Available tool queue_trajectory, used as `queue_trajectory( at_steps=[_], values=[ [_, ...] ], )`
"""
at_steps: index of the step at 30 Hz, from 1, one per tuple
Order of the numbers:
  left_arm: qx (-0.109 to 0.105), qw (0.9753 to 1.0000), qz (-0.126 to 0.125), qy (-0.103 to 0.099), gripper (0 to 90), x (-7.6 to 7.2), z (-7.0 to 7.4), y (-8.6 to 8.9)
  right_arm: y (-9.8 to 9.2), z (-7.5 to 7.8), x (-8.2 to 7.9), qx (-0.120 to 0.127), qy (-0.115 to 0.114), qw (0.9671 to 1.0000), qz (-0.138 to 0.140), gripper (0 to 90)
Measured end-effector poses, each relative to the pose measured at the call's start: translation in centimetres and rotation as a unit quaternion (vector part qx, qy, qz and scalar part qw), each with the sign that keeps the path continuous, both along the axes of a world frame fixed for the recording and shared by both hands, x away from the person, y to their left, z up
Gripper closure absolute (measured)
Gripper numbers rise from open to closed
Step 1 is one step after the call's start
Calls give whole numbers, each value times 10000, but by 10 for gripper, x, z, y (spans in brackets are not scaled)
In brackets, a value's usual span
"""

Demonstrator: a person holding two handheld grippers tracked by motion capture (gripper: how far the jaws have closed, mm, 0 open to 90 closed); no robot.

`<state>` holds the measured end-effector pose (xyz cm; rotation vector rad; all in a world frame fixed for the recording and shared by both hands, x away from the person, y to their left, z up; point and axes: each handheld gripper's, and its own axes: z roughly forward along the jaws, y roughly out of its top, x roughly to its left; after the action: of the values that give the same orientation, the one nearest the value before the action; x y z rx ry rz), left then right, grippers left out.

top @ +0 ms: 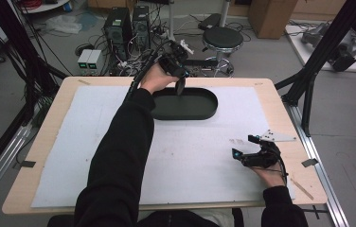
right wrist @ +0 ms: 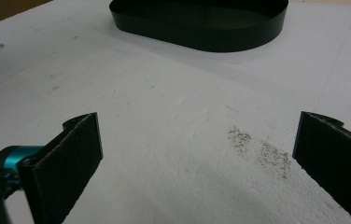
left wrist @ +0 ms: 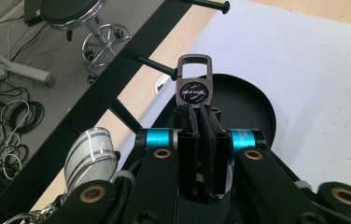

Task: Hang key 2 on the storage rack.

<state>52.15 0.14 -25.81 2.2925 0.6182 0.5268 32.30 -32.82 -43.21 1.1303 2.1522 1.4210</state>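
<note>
The left gripper (left wrist: 197, 116) was shut tight on a small metal key tag (left wrist: 193, 84). The tag hung right over the black oval tray (top: 185, 105), upper middle. The right gripper (top: 247, 147) sat wide open and empty, lower right

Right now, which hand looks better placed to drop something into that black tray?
The left. Its gripper is shut on a small metal keyring tag and hovers over the black tray. The right gripper rests open and holds nothing, well short of the tray.
</note>
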Motion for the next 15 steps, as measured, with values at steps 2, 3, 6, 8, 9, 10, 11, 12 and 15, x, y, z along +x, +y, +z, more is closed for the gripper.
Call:
queue_trajectory(
  at_steps=[2,3,6,8,9,10,11,12,15],
  values=[
    [33,10000,-17,16,856,0,-1,-3,0,0,0,-12,8,10000,12,7],
    [62,10000,-22,-1,855,0,-2,-4,0,0,0,-11,12,10000,10,7],
    [177,9998,61,-112,855,1,-4,-5,0,0,0,-8,-5,10000,13,7],
    [85,9999,33,-124,855,-1,-3,-4,-1,0,0,-26,-20,10000,14,7],
    [85,9999,33,-124,856,-1,-3,-4,-1,0,0,-26,-20,10000,14,7],
    [47,9999,-12,-155,856,-3,-2,-3,-1,0,-1,-6,7,10000,-1,7],
    [-61,9998,-66,-200,855,-5,0,-2,-2,-1,0,-40,-1,10000,6,7],
    [-104,9997,-79,-222,855,-6,1,-1,-2,-1,0,-37,9,10000,-1,7],
    [-90,9993,36,-372,855,-6,3,1,-1,-1,-1,-25,37,10000,21,7]
  ],
)
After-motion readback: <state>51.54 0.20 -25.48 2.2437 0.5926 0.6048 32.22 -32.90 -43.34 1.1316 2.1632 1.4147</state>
